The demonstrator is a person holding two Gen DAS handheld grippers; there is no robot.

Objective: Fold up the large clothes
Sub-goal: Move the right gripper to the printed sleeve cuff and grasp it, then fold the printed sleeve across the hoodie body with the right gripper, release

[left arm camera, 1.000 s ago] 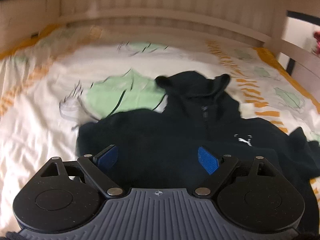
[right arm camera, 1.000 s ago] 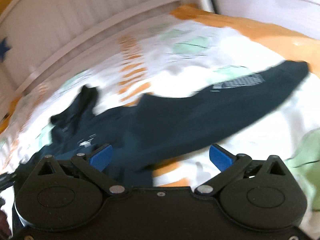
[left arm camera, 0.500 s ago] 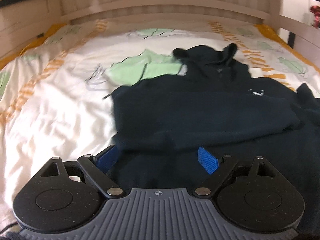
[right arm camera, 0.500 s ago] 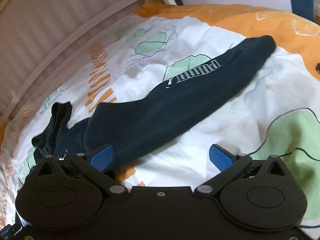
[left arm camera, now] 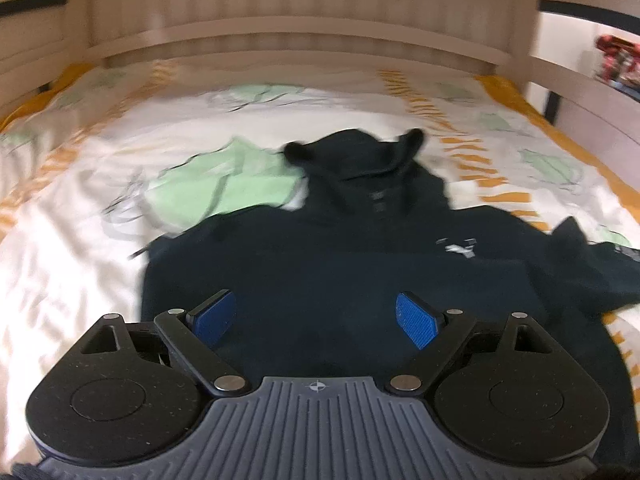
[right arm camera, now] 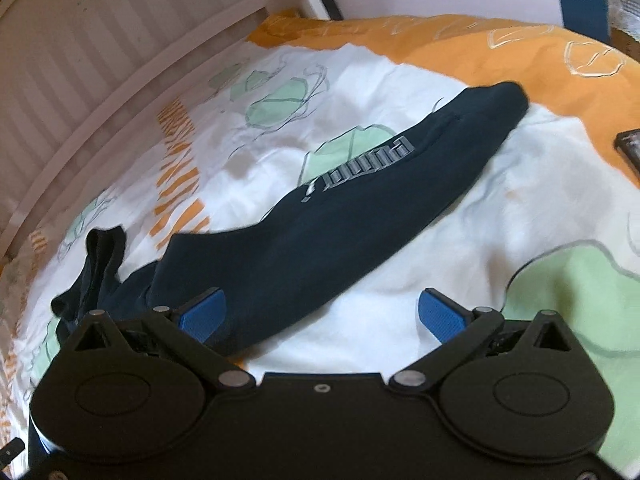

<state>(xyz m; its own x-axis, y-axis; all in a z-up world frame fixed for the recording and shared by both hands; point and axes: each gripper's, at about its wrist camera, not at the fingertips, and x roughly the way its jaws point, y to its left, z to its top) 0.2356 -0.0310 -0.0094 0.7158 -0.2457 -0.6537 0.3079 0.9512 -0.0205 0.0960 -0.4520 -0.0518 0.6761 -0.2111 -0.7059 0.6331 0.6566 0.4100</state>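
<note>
Bed w/ patterned sheet (left arm camera: 80,272) is carrying the hoodie (left arm camera: 360,264), lying flat for folding, one sleeve (right arm camera: 360,216) stretching out sideways. Left hand-held gripper (left arm camera: 316,316) & right hand-held gripper (right arm camera: 320,314) are both hovering wide, holding nothing.

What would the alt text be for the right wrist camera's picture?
A dark hoodie sleeve with grey lettering lies stretched across a white, green and orange bedsheet. The right gripper hovers open above it, holding nothing.
</note>
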